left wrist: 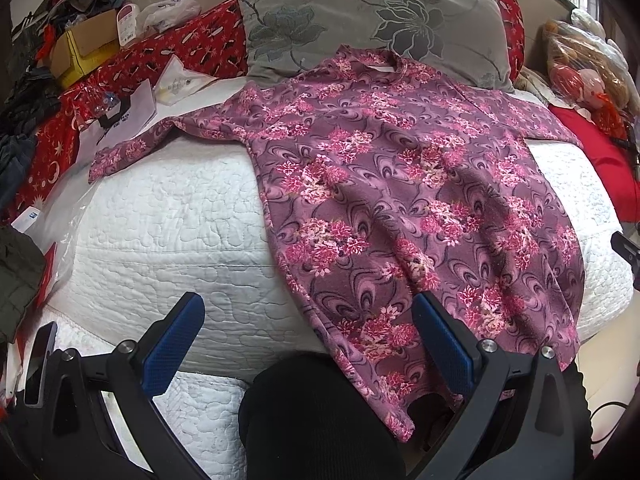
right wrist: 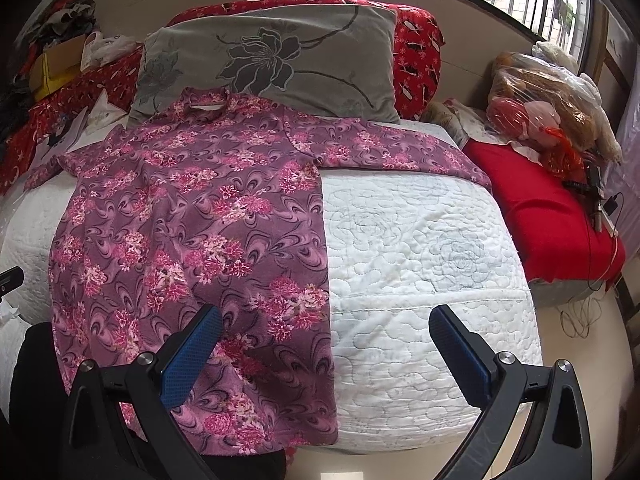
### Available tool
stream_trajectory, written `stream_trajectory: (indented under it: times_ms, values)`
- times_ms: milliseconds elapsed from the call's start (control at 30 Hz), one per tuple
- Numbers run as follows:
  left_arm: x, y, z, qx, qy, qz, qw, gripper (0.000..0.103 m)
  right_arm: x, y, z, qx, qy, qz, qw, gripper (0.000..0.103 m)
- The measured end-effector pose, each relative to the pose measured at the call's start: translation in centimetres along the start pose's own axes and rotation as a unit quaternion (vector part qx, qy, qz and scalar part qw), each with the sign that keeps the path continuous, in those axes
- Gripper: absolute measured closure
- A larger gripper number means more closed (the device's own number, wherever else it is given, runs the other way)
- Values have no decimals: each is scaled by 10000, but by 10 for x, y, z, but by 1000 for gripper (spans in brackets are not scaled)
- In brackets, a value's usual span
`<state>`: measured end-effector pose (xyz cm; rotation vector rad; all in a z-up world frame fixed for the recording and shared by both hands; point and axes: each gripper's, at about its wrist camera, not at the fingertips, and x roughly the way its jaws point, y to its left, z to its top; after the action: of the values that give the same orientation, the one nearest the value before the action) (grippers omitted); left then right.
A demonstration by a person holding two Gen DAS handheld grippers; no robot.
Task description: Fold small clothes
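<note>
Both of our grippers hang spread wide over the near edge of the bed, gripping nothing. Our left gripper (left wrist: 308,312) straddles the near left side of the floral shirt (left wrist: 400,200), its right finger over the fabric, its left finger over the white quilt (left wrist: 172,208). Our right gripper (right wrist: 326,326) mirrors it at the shirt's (right wrist: 192,216) other side, its left finger above the hem area and its right finger above bare quilt (right wrist: 420,248).

We see the purple-and-pink shirt lying flat and face up along the middle of the bed, its hem draping over the near edge, its collar resting against the grey flowered pillow (right wrist: 272,56) at the far edge. Both sleeves stretch outward toward the bed's left and right edges.

Beyond the right edge we see a red cushion (right wrist: 540,212) and a plastic-wrapped bundle (right wrist: 552,96). Along the left edge lie a red patterned cloth (left wrist: 192,48), papers (left wrist: 132,112) and a cardboard box (left wrist: 88,40).
</note>
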<state>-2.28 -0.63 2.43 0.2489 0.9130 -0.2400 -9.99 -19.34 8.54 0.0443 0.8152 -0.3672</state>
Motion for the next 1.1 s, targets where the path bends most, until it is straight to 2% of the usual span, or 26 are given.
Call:
stream_trajectory:
  times_ms: [1100]
  values:
    - [13,3,-4,-41,140,-21,9999,0,2,3,0,-2,2,66,10000,1]
